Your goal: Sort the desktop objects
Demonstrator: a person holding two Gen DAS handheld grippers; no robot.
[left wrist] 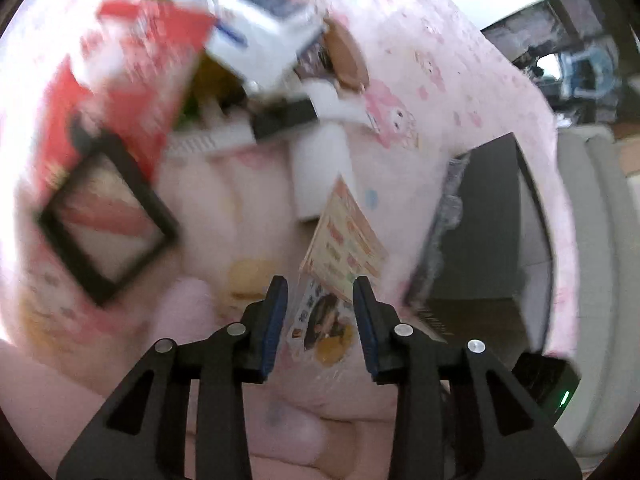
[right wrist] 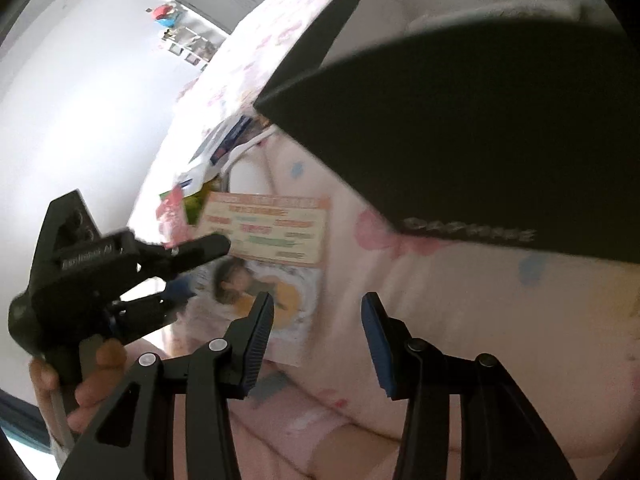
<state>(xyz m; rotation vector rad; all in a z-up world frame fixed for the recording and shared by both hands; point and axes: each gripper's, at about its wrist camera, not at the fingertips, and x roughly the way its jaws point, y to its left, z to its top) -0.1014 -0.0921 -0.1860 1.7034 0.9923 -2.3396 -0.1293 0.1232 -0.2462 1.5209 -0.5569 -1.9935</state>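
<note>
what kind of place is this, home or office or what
Most likely a home room, perhaps a bedroom. The surface wears a pink cartoon-print cloth, cluttered with a black picture frame, snack packets and a printed card; a white wall stands behind.

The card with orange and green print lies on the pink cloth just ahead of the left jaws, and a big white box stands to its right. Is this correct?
Not quite. The box to the right of the card is black, not white, as the left wrist view shows. The rest holds: the card lies on the pink cloth just ahead of the left gripper.
</note>
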